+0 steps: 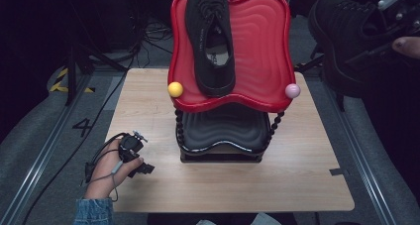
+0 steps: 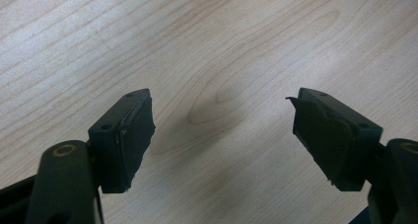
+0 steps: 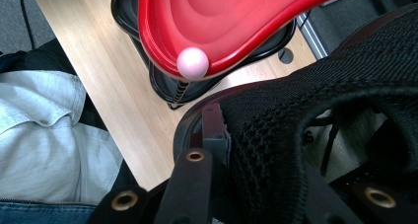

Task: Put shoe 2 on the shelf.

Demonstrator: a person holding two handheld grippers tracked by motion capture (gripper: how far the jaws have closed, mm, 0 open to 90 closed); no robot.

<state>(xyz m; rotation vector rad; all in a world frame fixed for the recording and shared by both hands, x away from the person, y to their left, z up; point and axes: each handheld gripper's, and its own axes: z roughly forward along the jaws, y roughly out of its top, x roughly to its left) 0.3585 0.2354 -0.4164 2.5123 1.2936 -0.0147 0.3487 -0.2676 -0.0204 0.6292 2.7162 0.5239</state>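
Two black shoes were in play. One shoe (image 1: 212, 39) lay on the red upper tray (image 1: 262, 46) of a two-tier stand, toe toward me, sole down, its toe reaching the tray's near rim just beside the yellow ball (image 1: 175, 89). The second shoe (image 1: 346, 41) was in my right hand-held gripper (image 1: 391, 34), held in the air at the far right, beyond the worktop's right edge and apart from the stand. In the right gripper view the jaws were closed on the knit wall of that shoe (image 3: 315, 135) at its opening, one jaw outside the wall; the other jaw's pad was hidden by the fabric. The laces showed inside the opening. Below it in that view sat the pink ball (image 3: 192, 63) on the tray's corner, with the black lower tray (image 3: 162, 81) under the red one.

My left hand-held gripper (image 1: 136, 158) rested low over the worktop (image 1: 148, 111) near its front left corner, well apart from the stand. In the left gripper view its jaws stood wide apart, with bare wood grain (image 2: 217, 61) between them and nothing held. The left hand (image 1: 106, 173) came in from the bottom edge, a denim cuff (image 1: 93, 211) at the wrist.
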